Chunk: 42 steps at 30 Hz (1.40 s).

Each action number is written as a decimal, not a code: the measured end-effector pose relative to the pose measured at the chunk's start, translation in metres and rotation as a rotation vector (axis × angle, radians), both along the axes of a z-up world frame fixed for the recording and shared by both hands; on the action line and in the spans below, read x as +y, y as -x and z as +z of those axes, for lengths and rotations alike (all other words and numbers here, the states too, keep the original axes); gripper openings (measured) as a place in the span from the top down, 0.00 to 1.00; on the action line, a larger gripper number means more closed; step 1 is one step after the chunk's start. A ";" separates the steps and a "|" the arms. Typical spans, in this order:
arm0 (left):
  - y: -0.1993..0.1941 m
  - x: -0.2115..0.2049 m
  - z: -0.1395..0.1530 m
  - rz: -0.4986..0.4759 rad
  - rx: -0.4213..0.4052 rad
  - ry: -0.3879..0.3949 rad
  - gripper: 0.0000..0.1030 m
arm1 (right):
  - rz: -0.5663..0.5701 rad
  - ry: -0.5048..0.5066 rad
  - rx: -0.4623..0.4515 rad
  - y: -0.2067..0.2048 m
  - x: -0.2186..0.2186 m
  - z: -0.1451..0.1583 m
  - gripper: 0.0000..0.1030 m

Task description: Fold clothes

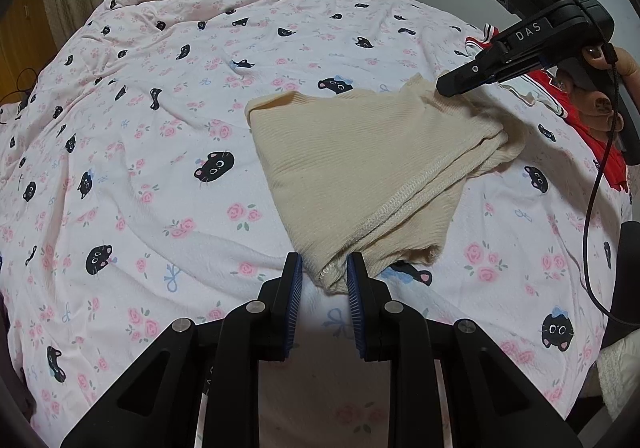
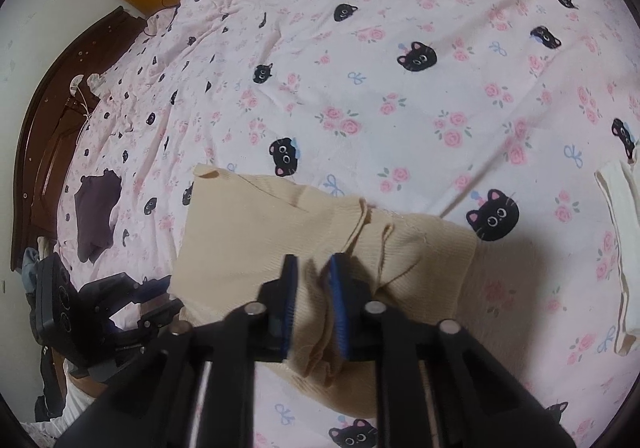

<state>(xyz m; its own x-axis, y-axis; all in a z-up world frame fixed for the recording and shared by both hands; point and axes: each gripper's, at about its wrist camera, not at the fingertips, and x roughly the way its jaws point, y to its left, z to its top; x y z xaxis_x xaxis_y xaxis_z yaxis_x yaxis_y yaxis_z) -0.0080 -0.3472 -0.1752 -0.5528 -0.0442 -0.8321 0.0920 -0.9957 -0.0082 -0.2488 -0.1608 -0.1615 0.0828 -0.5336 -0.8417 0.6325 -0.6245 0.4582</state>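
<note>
A cream ribbed knit garment (image 1: pixel 360 164) lies partly folded on the bed. My left gripper (image 1: pixel 325 268) is shut on its near bunched corner, the cloth pinched between the blue pads. My right gripper (image 1: pixel 452 86) reaches in from the right and holds the garment's far corner. In the right wrist view the garment (image 2: pixel 256 232) spreads ahead, and the right gripper (image 2: pixel 314 268) is shut on a fold of it. The left gripper (image 2: pixel 160 298) shows at the lower left, at the garment's other corner.
The bed is covered by a pink sheet with black cats and roses (image 1: pixel 140 176). A red and white garment (image 1: pixel 576 116) lies at the right. A dark purple garment (image 2: pixel 96 216) and a white folded cloth (image 2: pixel 622 248) lie on the bed. A dark wooden headboard (image 2: pixel 44 128) stands at the left.
</note>
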 end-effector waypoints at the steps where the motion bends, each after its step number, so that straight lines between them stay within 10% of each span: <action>1: 0.000 0.000 0.000 0.000 0.000 0.000 0.80 | 0.004 -0.001 0.000 0.000 -0.001 0.000 0.95; 31: -0.001 -0.001 0.001 -0.004 -0.001 -0.001 0.80 | -0.016 -0.003 0.013 -0.017 0.035 0.010 0.92; 36: -0.002 0.000 0.001 -0.003 -0.001 0.003 0.80 | 0.005 -0.003 -0.002 -0.029 0.035 0.010 0.69; 42: -0.001 0.000 0.000 -0.003 -0.001 0.003 0.80 | 0.005 -0.002 -0.019 -0.035 0.033 0.003 0.68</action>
<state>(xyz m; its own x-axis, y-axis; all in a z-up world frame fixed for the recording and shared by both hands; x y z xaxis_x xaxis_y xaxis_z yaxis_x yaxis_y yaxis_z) -0.0065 -0.3471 -0.1752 -0.5520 -0.0451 -0.8326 0.0888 -0.9960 -0.0050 -0.2143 -0.1277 -0.1588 0.1015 -0.5317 -0.8408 0.6269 -0.6221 0.4691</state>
